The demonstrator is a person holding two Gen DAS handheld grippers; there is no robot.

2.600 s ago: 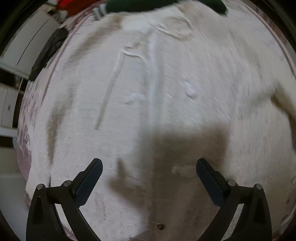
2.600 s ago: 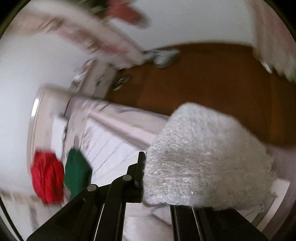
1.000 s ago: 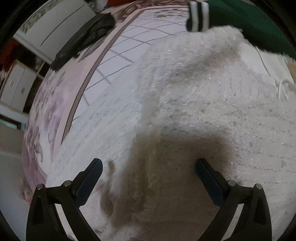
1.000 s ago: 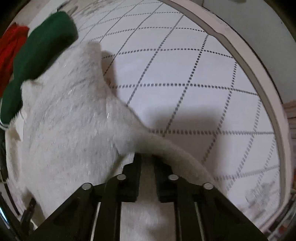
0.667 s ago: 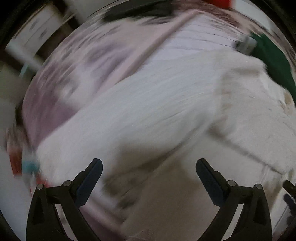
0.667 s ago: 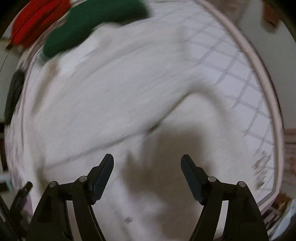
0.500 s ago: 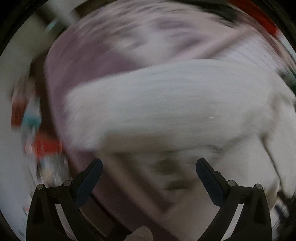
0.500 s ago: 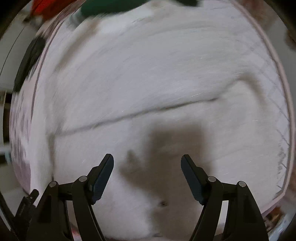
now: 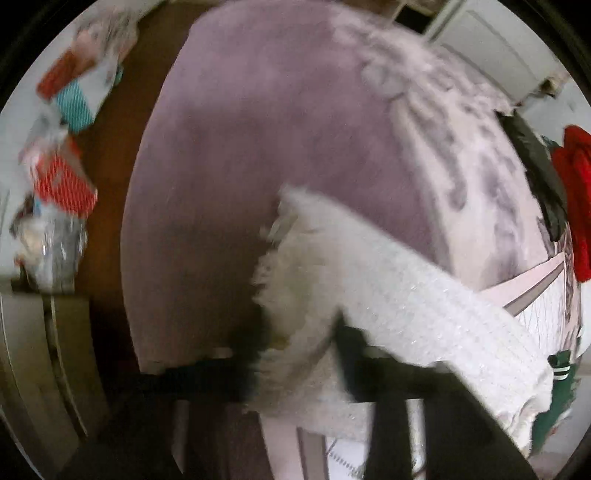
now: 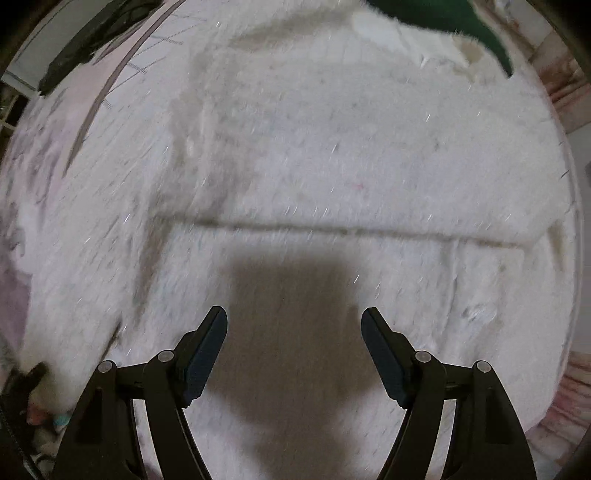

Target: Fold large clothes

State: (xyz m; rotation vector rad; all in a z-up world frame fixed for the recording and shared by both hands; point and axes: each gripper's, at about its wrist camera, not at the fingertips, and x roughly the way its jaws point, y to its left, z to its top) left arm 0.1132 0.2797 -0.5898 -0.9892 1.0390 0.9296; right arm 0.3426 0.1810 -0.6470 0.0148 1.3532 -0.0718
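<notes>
Our left gripper (image 9: pixel 299 354) is closing on the fluffy white sweater (image 9: pixel 388 295); the fuzzy edge sits right between its two dark fingers (image 9: pixel 354 354), and the cloth bunches up there and stretches away to the right; the picture is blurry, so we cannot tell how tight the pinch is. Past the tips we see the purple bedspread (image 9: pixel 266 147); far to the right of them lie a red garment (image 9: pixel 576 206) and a bit of a green garment (image 9: pixel 561 384).

Our right gripper (image 10: pixel 293 350) has its fingers spread wide with nothing between them; it points down at the same white sweater (image 10: pixel 332 147), which lies flat under it and fills almost everything in front of the tips; a long fold line (image 10: pixel 332 227) runs across the sweater just beyond the tips; the tool's shadow (image 10: pixel 291 295) falls on the wool between the fingers; a green garment (image 10: pixel 443 18) peeks out at the far edge of the sweater.
</notes>
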